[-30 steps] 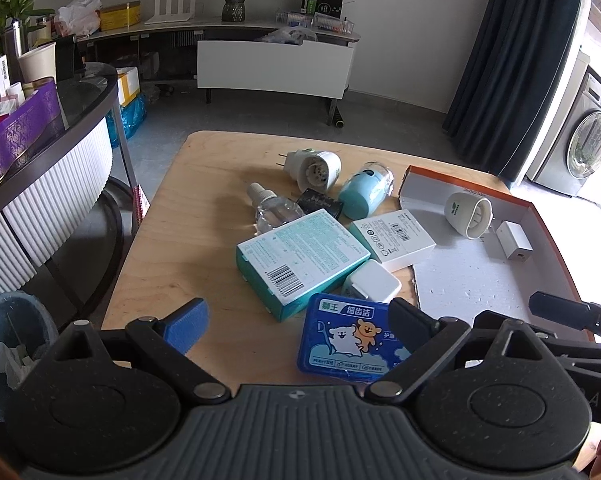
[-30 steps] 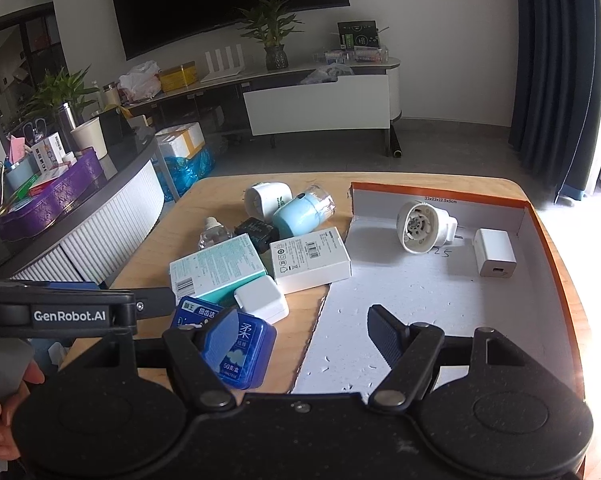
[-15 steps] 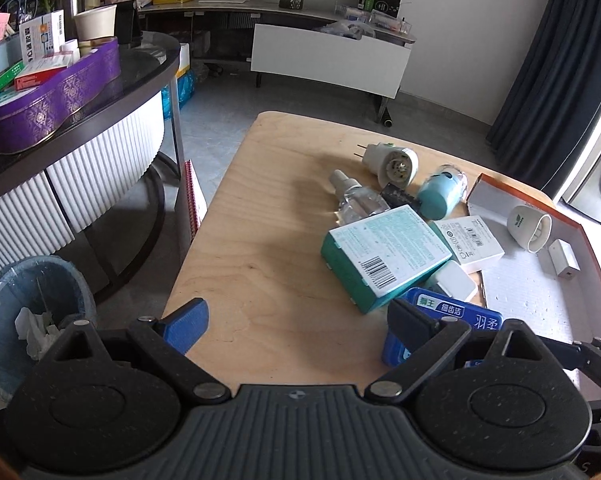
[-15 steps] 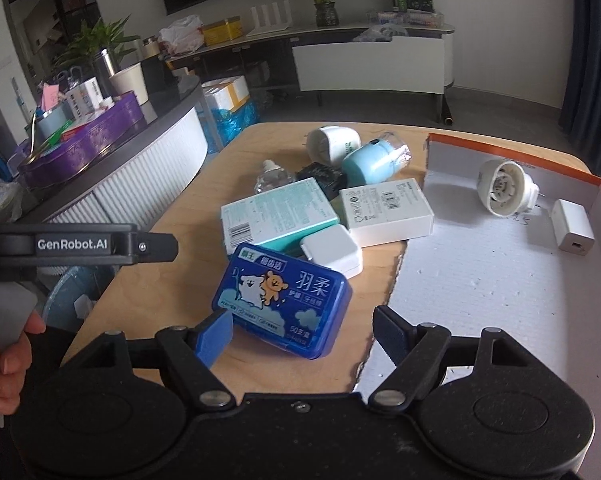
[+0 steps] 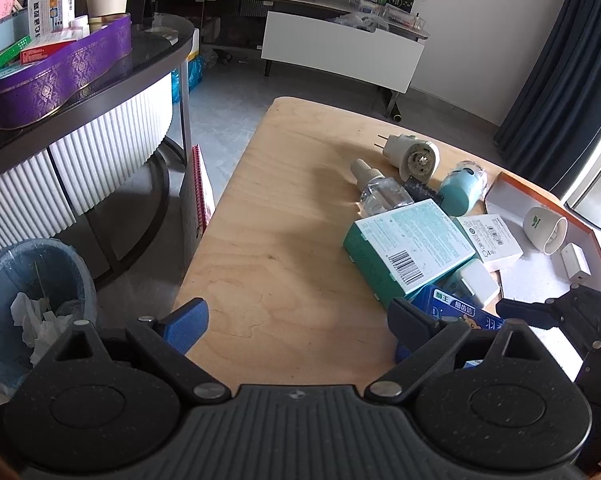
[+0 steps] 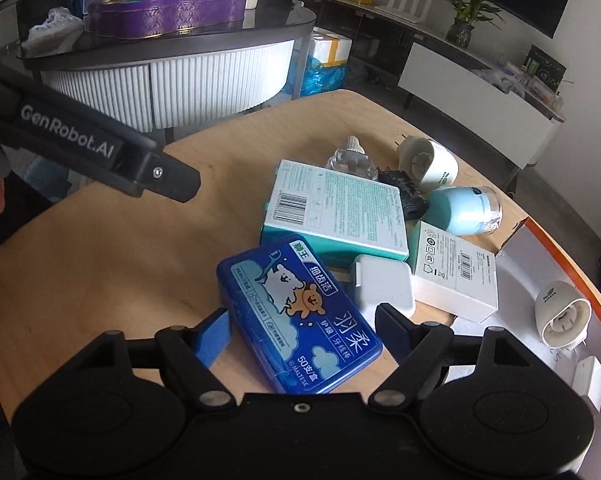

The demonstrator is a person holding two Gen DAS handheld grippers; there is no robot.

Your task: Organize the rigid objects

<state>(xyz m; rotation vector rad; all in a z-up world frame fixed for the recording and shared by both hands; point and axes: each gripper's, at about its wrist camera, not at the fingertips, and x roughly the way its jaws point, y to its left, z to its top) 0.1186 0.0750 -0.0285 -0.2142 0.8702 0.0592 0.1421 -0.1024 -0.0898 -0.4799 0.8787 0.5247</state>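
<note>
A blue floss box [image 6: 296,312] lies on the wooden table between the open fingers of my right gripper [image 6: 302,330]; I cannot tell whether they touch it. It also shows in the left wrist view [image 5: 456,312]. Behind it lie a white charger [image 6: 384,286], a teal box [image 6: 336,210], a white box [image 6: 456,274], a light-blue device [image 6: 460,210], a clear bottle [image 6: 350,158] and a white plug unit [image 6: 430,162]. My left gripper [image 5: 296,318] is open and empty over bare table to the left.
An orange-edged tray [image 6: 560,256] at the right holds a white plug unit [image 6: 560,312] and a small white adapter [image 6: 588,378]. A dark side table [image 5: 80,92] and a blue bin [image 5: 32,300] stand left of the table.
My right gripper has swung left and closed in so the blue floss box sits between its fingers. My left gripper has moved left, away from the box, over bare table.
</note>
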